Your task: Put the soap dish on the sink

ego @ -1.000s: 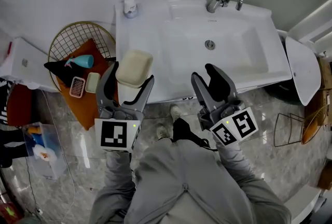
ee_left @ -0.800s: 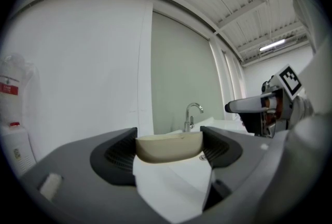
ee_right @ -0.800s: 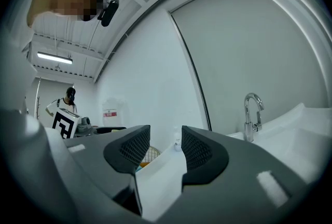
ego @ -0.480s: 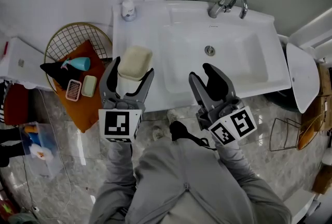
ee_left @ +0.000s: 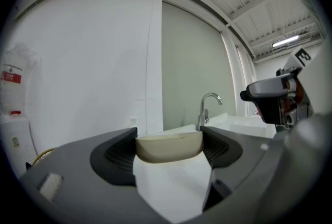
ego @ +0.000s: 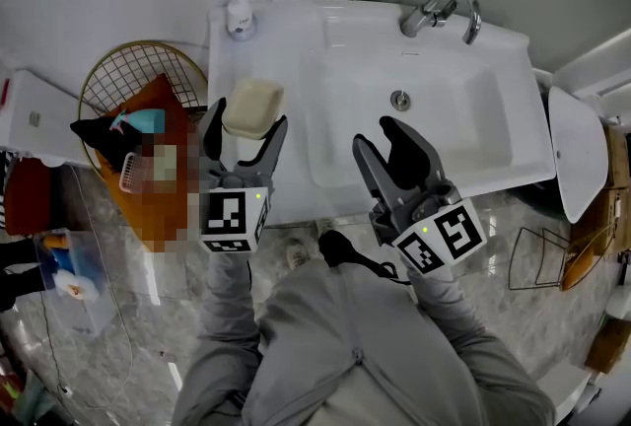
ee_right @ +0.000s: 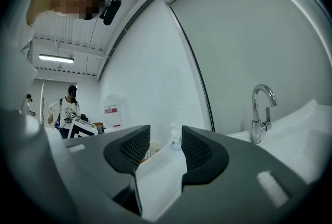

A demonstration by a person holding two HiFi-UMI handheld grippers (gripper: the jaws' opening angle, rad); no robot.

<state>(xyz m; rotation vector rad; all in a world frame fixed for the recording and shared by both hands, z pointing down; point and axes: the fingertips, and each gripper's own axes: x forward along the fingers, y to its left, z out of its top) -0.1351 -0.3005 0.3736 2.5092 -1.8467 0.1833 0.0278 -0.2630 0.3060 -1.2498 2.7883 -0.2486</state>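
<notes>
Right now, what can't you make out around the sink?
Head view: a mosaic patch covers things in the round wire basket.
Head view: label on the small white bottle is too small.
Head view: the cream oval soap dish, gripped by the left tool, hides the white sink ledge under it.

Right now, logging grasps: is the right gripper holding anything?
No, the right gripper has its jaws standing apart with nothing gripped between them.
</notes>
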